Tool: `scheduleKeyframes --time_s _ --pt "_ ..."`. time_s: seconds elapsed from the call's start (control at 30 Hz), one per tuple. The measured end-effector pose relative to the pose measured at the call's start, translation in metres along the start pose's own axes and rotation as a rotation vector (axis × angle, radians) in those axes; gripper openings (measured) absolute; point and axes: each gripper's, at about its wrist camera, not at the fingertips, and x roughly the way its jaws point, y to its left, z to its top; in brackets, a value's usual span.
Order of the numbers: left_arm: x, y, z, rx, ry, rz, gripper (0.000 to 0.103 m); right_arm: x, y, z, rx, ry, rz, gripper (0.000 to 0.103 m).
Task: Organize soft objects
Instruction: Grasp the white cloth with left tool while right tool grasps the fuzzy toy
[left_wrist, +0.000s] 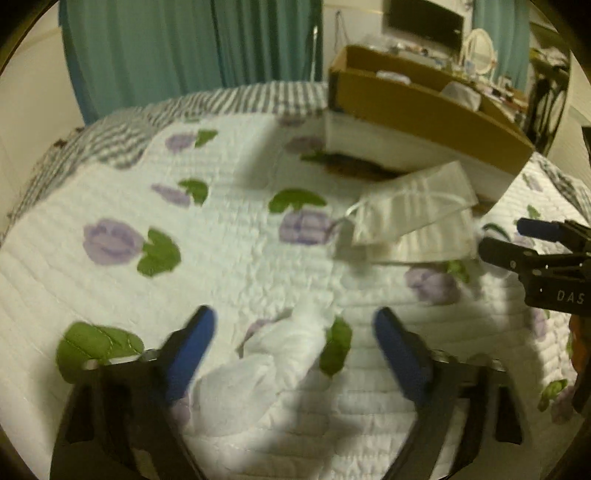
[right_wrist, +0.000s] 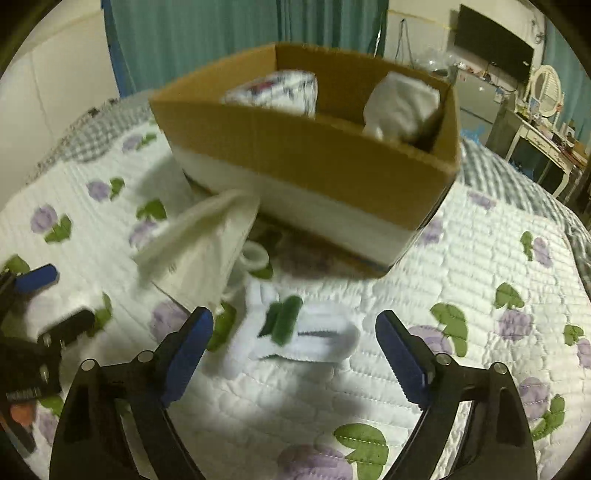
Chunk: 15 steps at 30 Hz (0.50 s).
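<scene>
A cardboard box (right_wrist: 317, 162) stands on a quilted bed and holds a patterned cloth (right_wrist: 277, 92) and a white bundle (right_wrist: 402, 107). It also shows in the left wrist view (left_wrist: 424, 110). White face masks (left_wrist: 413, 218) lie in front of it; they also show in the right wrist view (right_wrist: 199, 243). A white sock with green marks (right_wrist: 295, 328) lies between the fingers of my open right gripper (right_wrist: 293, 354). A white tissue-like cloth (left_wrist: 273, 362) lies between the fingers of my open left gripper (left_wrist: 293, 354). The right gripper shows at the left view's right edge (left_wrist: 517, 240).
The quilt (left_wrist: 110, 295) has purple flowers and green leaves. Teal curtains (left_wrist: 184, 44) hang behind the bed. A dresser with a mirror (right_wrist: 543, 110) and a dark screen (right_wrist: 495, 44) stand at the far right. A small white ring (right_wrist: 255, 256) lies by the box.
</scene>
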Motion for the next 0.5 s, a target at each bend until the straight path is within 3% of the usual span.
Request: scheduleKeyframes --time_s 0.17,0.27,0.37,0.5 --pt "0.013 0.005 -0.005 -0.022 0.053 -0.002 0.082 0.016 -0.008 -0.002 0.031 0.045 0.036 0.07" --pt "0.014 -0.001 -0.01 0.003 0.071 -0.009 0.066 0.018 -0.009 -0.004 0.032 0.051 0.034 0.064" --pt "0.02 -0.004 -0.014 0.021 0.103 -0.004 0.06 0.016 -0.007 -0.006 0.026 0.048 0.026 0.061" --pt "0.02 -0.004 -0.017 0.019 0.114 -0.008 0.039 0.009 -0.006 -0.01 0.026 0.038 0.018 0.06"
